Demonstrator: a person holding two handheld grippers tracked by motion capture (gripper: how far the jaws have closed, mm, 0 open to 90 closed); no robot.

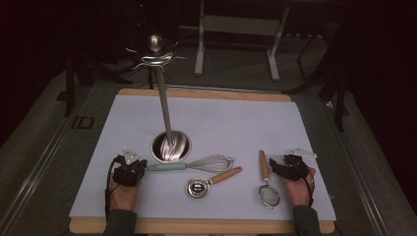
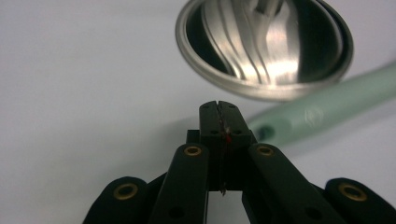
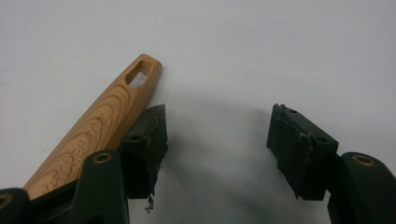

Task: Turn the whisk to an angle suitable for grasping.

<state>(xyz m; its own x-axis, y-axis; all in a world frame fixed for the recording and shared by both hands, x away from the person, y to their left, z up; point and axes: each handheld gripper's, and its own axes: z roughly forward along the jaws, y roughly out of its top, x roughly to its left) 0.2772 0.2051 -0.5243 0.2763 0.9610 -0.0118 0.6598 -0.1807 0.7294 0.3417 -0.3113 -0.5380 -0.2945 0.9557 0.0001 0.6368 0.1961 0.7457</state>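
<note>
White mat (image 1: 123, 128), whisk (image 1: 196, 165) beside left tongs (image 1: 139, 166).

Two hand-held black grippers, dark sleeves at the wrists.

Each hand (image 1: 124, 192) is seen with a dark grey-green sleeve (image 1: 119, 222) at six o'clock of the high view. The left gripper (image 2: 218, 106) is built of matte black links pinned with brass-ringed screws; a small red fleck is seen on the seam of its pads. A pale grey three-cornered plate (image 1: 131, 156) is mounted on top, and a black cable (image 1: 107, 189) trails beside the wrist. The right gripper (image 3: 217, 128) has chunky black pads (image 3: 149, 140) with frayed edges.
</note>
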